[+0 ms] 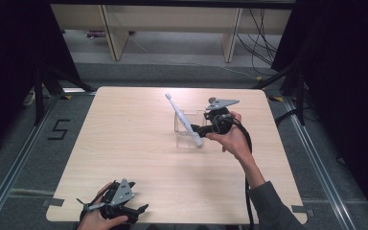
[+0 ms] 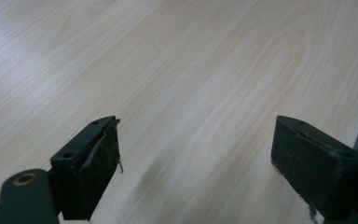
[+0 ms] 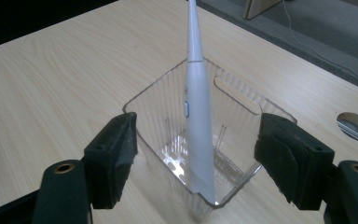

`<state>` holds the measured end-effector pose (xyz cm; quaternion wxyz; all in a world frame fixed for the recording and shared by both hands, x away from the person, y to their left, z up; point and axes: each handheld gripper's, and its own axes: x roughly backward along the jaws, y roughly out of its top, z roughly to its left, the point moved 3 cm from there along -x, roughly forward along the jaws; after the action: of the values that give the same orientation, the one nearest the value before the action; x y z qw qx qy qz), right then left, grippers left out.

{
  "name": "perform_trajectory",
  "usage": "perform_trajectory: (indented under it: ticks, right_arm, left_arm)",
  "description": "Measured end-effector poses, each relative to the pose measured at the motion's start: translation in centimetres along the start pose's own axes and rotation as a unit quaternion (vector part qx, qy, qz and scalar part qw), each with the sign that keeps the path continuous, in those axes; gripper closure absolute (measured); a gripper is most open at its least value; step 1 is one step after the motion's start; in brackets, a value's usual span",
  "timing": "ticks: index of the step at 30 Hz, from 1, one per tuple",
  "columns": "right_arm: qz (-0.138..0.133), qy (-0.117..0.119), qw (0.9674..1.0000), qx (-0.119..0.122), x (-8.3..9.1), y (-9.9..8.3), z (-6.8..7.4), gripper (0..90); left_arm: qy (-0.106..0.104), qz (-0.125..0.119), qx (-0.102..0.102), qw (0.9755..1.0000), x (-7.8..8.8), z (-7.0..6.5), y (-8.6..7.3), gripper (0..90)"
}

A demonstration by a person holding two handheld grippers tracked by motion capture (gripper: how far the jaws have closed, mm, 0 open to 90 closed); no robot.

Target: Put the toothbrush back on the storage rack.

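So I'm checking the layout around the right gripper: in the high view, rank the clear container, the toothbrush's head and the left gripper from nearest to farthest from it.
From the right gripper:
1. Clear container, right at its jaws, mid-table.
2. Toothbrush head, up and leftward, leaning above the container.
3. Left gripper, at the table's near left edge.

A white toothbrush [image 1: 184, 120] stands tilted in a clear box [image 1: 189, 129] on the table [image 1: 124, 143]. The right gripper [image 1: 195, 128] is just beside the box. The left gripper [image 1: 141, 209] rests near the table's front edge.
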<state>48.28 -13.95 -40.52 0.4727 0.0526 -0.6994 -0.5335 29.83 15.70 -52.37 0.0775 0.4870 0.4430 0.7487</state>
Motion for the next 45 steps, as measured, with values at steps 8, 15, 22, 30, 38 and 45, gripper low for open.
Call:
perform_trajectory:
  ticks: [8,15,22,30,38,45]
  right_arm:
    - [-0.008,0.006,0.9999,-0.002,0.3,-0.4,0.0,29.9]
    - [-0.005,0.001,1.0000,-0.003,1.2,-1.1,0.1,28.1]
    - [-0.023,0.002,0.9997,0.003,2.2,-2.0,-0.1,27.9]
    - [-0.025,0.001,0.9997,0.003,3.0,-3.2,-0.4,26.3]
    - [-0.028,0.003,0.9995,-0.012,3.3,-4.3,-0.2,23.3]
    - [-0.029,0.004,0.9996,-0.005,3.4,-5.1,0.0,22.5]
  left_arm:
    - [-0.003,-0.007,0.008,0.9999,-0.1,-0.1,0.0,15.0]
    - [-0.006,-0.004,0.003,1.0000,-0.1,0.0,0.0,15.0]
    - [-0.003,-0.005,0.003,1.0000,-0.1,0.0,0.0,15.0]
    - [0.000,-0.006,0.003,1.0000,0.0,0.1,0.0,15.0]
    - [-0.001,0.004,-0.003,1.0000,0.1,0.2,0.0,15.0]
    - [-0.002,-0.010,0.006,0.9999,0.0,0.0,0.1,15.0]
